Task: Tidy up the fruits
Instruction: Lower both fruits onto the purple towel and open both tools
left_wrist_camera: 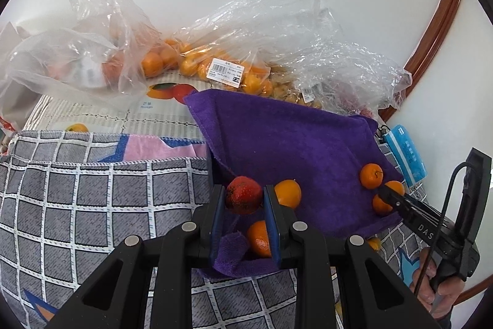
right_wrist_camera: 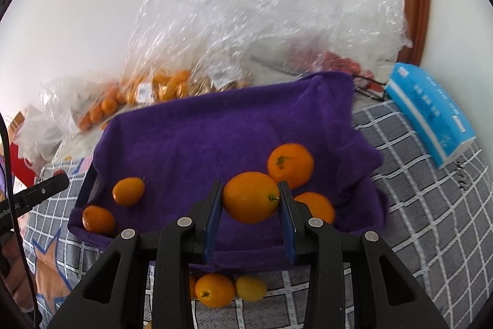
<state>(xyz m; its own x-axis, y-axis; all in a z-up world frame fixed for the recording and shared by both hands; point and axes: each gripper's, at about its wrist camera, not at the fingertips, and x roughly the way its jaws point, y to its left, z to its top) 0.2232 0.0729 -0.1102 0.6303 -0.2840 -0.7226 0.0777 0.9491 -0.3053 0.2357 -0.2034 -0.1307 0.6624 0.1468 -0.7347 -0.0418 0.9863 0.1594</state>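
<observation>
A purple towel lines a container on the bed. My left gripper is shut on a small red fruit just above the towel's near edge. Two orange fruits lie right by it on the towel. My right gripper is shut on an orange fruit held over the towel. Under it, other orange fruits rest on the towel. The right gripper also shows in the left wrist view, beside oranges.
Clear plastic bags of oranges and other fruit lie behind the towel against a white wall. A grey checked blanket covers the bed. A blue tissue pack lies at the right. Loose fruits sit before the container.
</observation>
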